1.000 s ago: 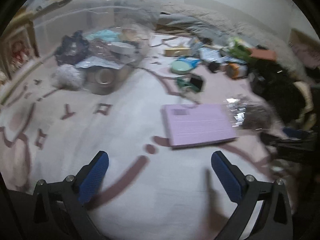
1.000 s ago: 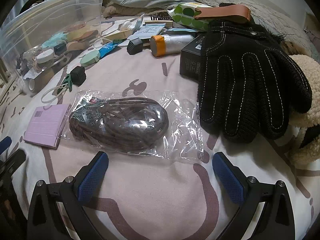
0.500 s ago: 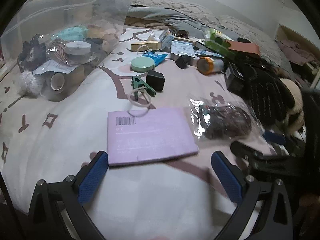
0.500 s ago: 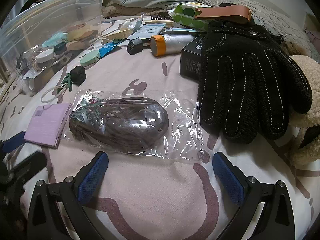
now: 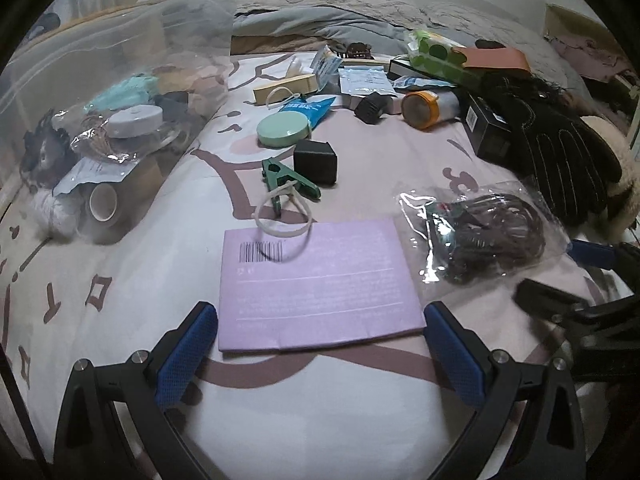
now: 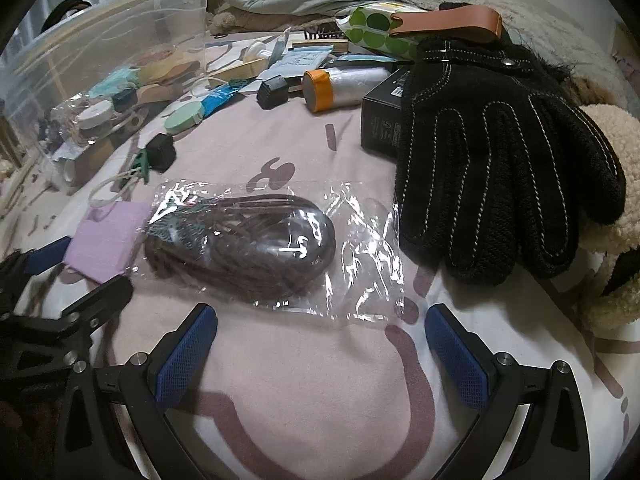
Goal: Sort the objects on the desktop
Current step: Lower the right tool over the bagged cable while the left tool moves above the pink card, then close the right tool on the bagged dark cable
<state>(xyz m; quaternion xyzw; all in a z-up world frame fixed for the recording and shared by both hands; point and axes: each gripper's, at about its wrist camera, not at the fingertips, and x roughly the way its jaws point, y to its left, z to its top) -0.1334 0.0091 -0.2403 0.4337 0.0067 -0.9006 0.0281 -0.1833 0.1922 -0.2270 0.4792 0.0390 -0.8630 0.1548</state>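
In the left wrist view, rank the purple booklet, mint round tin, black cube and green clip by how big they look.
1. purple booklet, though it lies nearest the camera
2. mint round tin
3. black cube and green clip: too alike to rank

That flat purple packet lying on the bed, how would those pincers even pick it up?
Probably by its near edge. The purple packet lies flat between the open left gripper fingers, too wide to straddle. One finger would press into the soft bedsheet under that edge, the other closing on top.

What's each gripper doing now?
Left gripper: open, empty, straddling the purple booklet.
Right gripper: open, empty, short of the bagged cord.
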